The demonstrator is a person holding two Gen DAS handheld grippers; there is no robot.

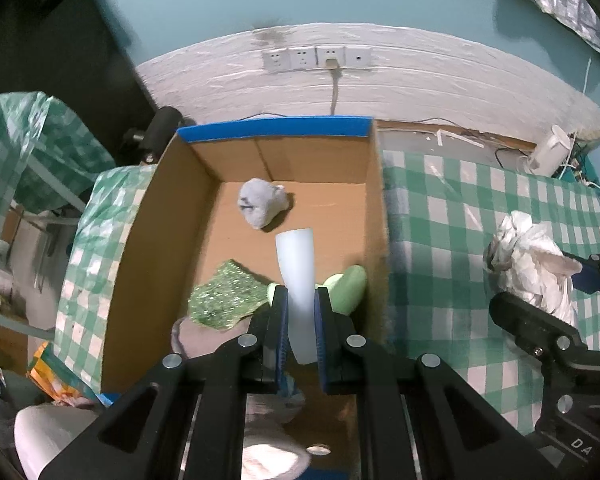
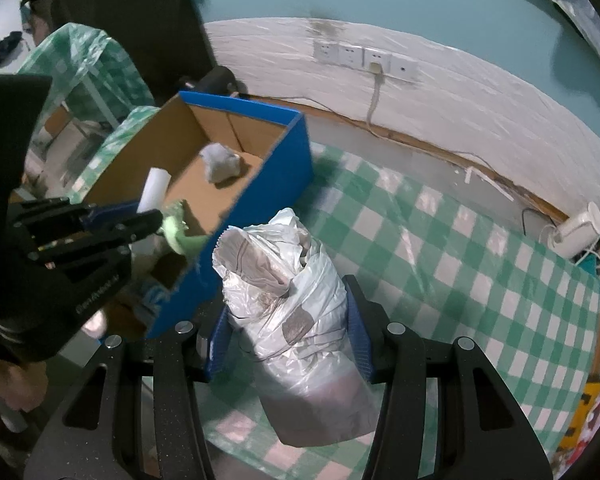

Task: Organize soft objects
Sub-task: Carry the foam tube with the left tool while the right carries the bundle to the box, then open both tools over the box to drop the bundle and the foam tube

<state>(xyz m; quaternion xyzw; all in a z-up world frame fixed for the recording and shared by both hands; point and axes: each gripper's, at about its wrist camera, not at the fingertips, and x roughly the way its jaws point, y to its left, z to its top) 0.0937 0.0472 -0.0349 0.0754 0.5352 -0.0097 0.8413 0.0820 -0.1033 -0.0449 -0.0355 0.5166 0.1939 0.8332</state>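
So both grippers have their hands full right now, one over the box and one next to it.

Left gripper [image 1: 301, 300] is clamped on a white foam tube [image 1: 296, 276], holding it over the open cardboard box [image 1: 140, 240] with the blue outside. Down in the box there's a crumpled grey cloth [image 1: 262, 202] near the back, a sparkly green scouring pad [image 1: 224, 300] toward the left wall, and a pale green sponge [image 1: 348, 288] against the right wall. Right gripper [image 2: 288, 328] is squeezing a crinkly white plastic bag bundle [image 2: 296, 320], just beside the box, above the green-and-white checked tablecloth [image 2: 460, 280]. Row of wall sockets [image 1: 316, 58] behind, one with a plug in it.
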